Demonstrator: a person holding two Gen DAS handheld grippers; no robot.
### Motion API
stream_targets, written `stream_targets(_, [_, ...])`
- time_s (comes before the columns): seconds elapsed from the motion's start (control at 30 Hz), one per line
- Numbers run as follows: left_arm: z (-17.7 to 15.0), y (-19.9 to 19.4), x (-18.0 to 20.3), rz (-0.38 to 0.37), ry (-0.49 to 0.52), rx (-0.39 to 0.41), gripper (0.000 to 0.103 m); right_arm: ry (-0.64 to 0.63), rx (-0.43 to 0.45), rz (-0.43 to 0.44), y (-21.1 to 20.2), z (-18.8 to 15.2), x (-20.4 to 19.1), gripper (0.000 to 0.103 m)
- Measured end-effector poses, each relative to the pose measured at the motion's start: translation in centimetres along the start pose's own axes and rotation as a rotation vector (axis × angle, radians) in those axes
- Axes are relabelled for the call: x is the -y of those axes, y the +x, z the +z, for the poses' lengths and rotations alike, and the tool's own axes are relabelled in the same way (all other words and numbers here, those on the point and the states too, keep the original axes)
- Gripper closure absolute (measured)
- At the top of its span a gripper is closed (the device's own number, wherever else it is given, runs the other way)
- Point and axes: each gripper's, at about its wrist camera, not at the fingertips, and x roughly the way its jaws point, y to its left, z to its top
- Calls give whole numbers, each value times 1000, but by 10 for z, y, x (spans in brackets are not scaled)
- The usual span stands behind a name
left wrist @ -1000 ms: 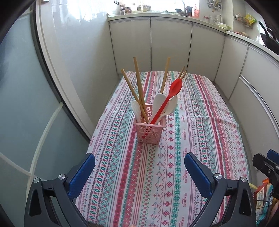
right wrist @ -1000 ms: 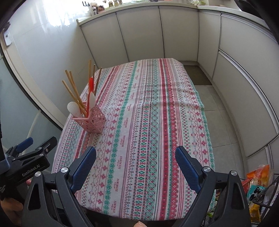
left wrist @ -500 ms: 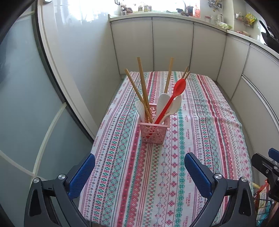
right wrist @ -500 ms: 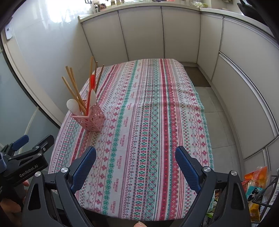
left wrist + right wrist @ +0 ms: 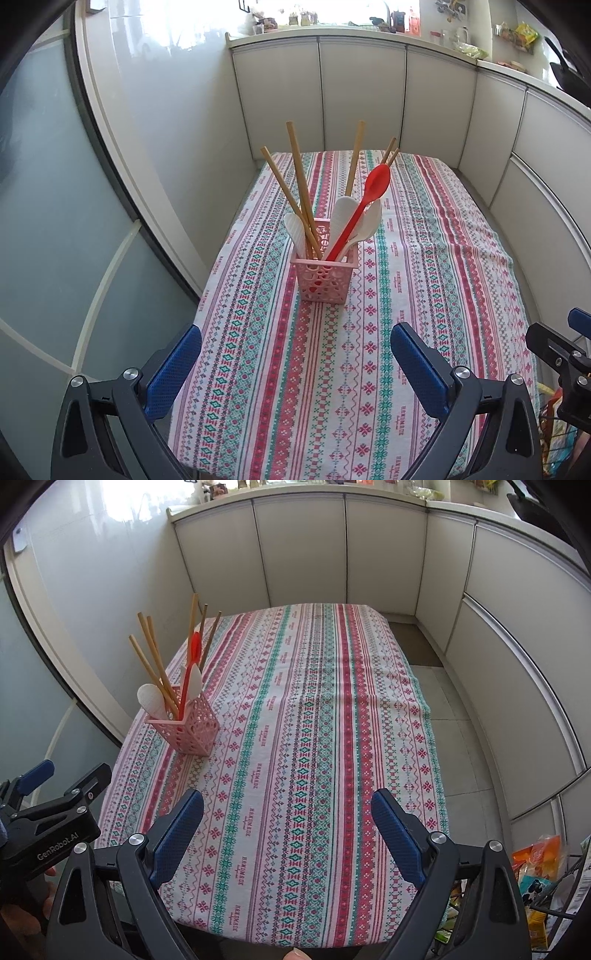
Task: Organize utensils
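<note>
- Both sets of fingers wide apart, empty: left gripper [image 5: 295, 363], right gripper [image 5: 287, 825], at the near bench edge.
- Chopsticks [image 5: 301, 192], red spoon [image 5: 360, 210], white spoons [image 5: 341, 221] all stand in the pink basket [image 5: 325, 278], left of bench [image 5: 332, 701] centre.
- No loose utensils visible; task looks done.

You get bright daylight from the far window [image 5: 332, 14], blown out there; fisheye bends your edges.
</note>
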Motion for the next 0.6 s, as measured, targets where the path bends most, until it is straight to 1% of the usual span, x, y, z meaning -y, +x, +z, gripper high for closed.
stream_targets(0.6, [-1, -1, 2, -11, 16, 2, 0, -1, -7, -6, 2, -1, 0, 9])
